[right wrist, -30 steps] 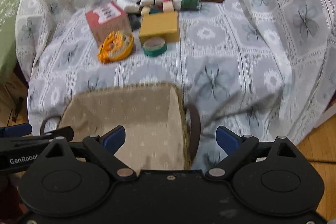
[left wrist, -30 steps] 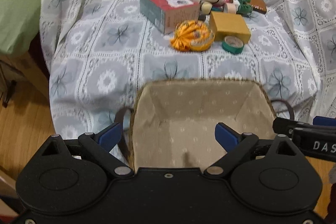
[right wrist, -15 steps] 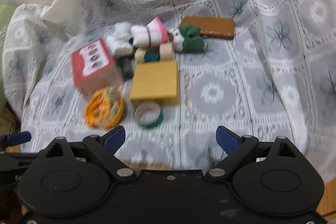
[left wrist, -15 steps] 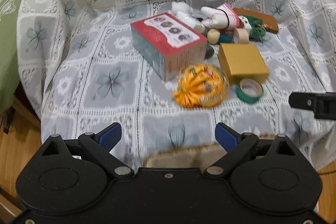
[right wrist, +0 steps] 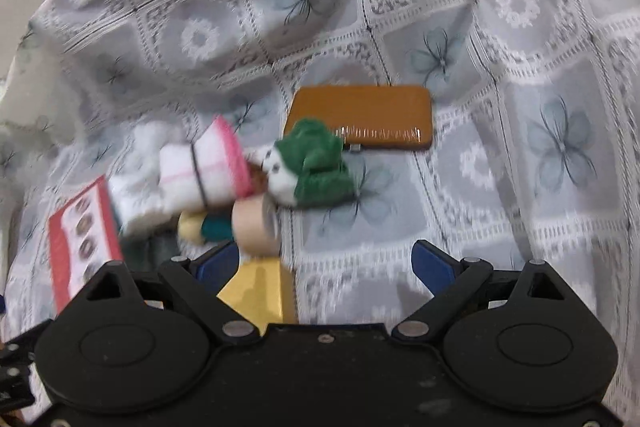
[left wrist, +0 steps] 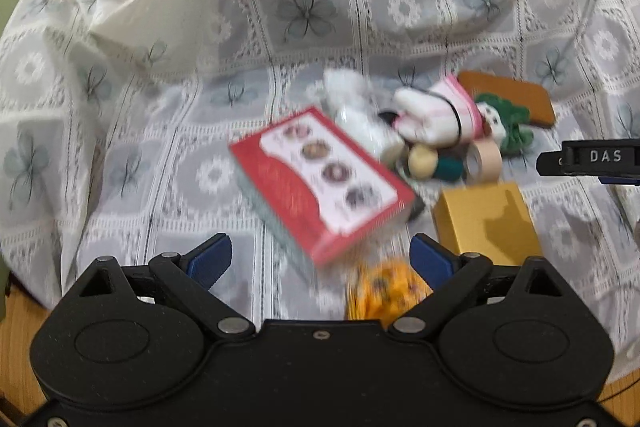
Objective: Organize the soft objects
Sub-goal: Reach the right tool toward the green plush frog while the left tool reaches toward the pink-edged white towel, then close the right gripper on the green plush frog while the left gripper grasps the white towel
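Soft toys lie in a heap on the lace-covered seat. A white and pink plush [left wrist: 434,115] [right wrist: 200,171] lies beside a green and white plush [left wrist: 510,127] [right wrist: 312,167], with a white fluffy piece [left wrist: 352,103] at their left. An orange fabric ball [left wrist: 384,291] sits just in front of my left gripper [left wrist: 320,259], which is open and empty above the seat. My right gripper [right wrist: 326,263] is open and empty, a little short of the green plush. It shows in the left wrist view [left wrist: 588,159] at the right edge.
A red and white box [left wrist: 320,183] [right wrist: 80,243] lies left of the toys. A yellow box [left wrist: 486,223] [right wrist: 260,291], a beige tape roll [left wrist: 484,157] [right wrist: 256,227] and a brown case [left wrist: 516,99] [right wrist: 364,115] lie among them. The patterned cover [left wrist: 304,11] drapes up behind.
Both grippers have moved forward over the seat toward the heap. The lined basket has dropped out of both views. Both grippers stay open.
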A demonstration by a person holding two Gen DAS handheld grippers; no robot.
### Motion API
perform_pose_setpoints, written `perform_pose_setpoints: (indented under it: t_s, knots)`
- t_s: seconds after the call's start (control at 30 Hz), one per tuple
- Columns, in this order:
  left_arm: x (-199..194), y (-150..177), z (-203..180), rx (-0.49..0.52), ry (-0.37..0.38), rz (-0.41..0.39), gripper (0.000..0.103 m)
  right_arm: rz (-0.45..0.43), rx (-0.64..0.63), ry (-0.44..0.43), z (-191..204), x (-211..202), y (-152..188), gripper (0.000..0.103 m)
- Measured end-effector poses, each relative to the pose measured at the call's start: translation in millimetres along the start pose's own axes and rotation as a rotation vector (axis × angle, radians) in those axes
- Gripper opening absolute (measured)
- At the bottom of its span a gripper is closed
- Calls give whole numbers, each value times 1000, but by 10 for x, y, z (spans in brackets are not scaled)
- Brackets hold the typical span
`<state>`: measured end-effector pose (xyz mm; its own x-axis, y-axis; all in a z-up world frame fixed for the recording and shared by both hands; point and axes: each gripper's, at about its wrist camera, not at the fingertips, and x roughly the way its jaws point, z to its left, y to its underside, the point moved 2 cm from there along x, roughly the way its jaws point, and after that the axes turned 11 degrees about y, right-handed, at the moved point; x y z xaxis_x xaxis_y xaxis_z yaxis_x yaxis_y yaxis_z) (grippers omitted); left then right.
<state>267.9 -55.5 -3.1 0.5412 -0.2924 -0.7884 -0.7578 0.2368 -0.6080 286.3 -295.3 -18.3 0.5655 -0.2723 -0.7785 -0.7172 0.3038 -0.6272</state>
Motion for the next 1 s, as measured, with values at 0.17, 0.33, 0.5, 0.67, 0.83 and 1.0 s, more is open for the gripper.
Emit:
perform_pose_setpoints:
  t_s: [0.17, 0.33, 0.5, 0.67, 0.83, 1.0]
  knots:
    - [177, -310, 51, 2, 5, 0, 92, -45, -38, 44, 90, 220, -234, 93]
    - [305, -542, 71, 14, -7, -11, 92, -27, -88, 60, 202, 505, -389, 88]
    - [370, -697, 79, 25, -13, -20, 92, 17, -96, 7, 293, 754, -433, 88]
    - [415, -773, 48, 39, -6, -15, 93, 33, -92, -18, 376, 932, -442, 88]
    - [471, -817, -28, 50, 12, -6, 93, 38, -90, -106, 406, 979, -434, 64]
    - [552, -875, -105, 47, 34, 14, 93, 22, -61, -96, 292, 920, -438, 59]
